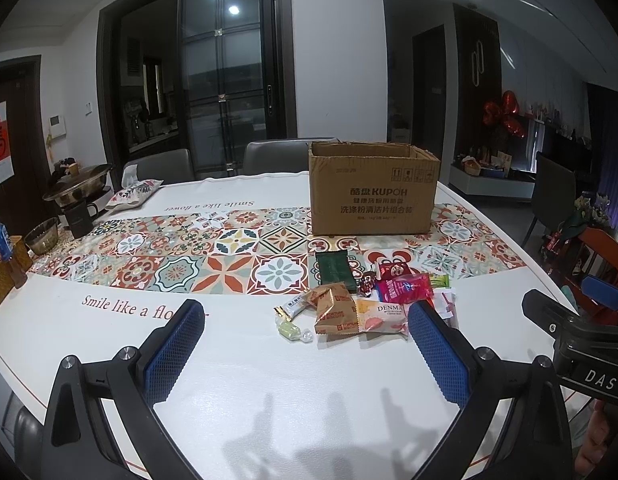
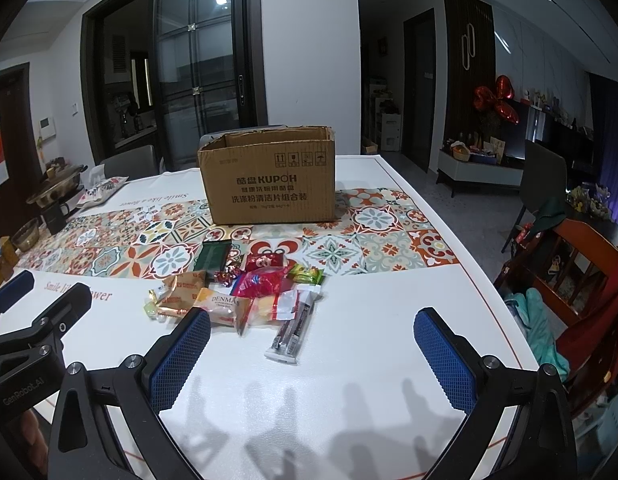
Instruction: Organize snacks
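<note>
Blue ribbed pads up front on both tools: left gripper [image 1: 307, 326] spread wide w/ nothing between the pads, hovering over bare white tablecloth [image 1: 237, 364], and right gripper [image 2: 313, 334] likewise wide apart, empty, low over the cloth. Snack pile [image 2: 249, 292] sits just ahead of both, at the near edge of the patterned tile runner [image 1: 189, 256]. Front row: orange Fortune Biscuits pack [image 1: 335, 314] touching a Denmark cookie pack [image 1: 383, 316], small pale-green wrapped candy [image 1: 289, 330] just left of them. Dark green flat packet [image 1: 334, 271] lies farther back on the runner, closest to the box. Red-pink bag [image 1: 405, 288] sits mid-pile, yellow-green wrapper [image 2: 307, 274] behind it on the right side. Dark stick packets [image 2: 291, 334] poke out nearest the right gripper, between its pads in the right wrist view but not touched. Cardboard box [image 1: 373, 190] stands upright behind the pile, top flaps open; inside can't be seen. Glass bowl [image 1: 42, 236] and a pot [image 1: 79, 184] far left.
</note>
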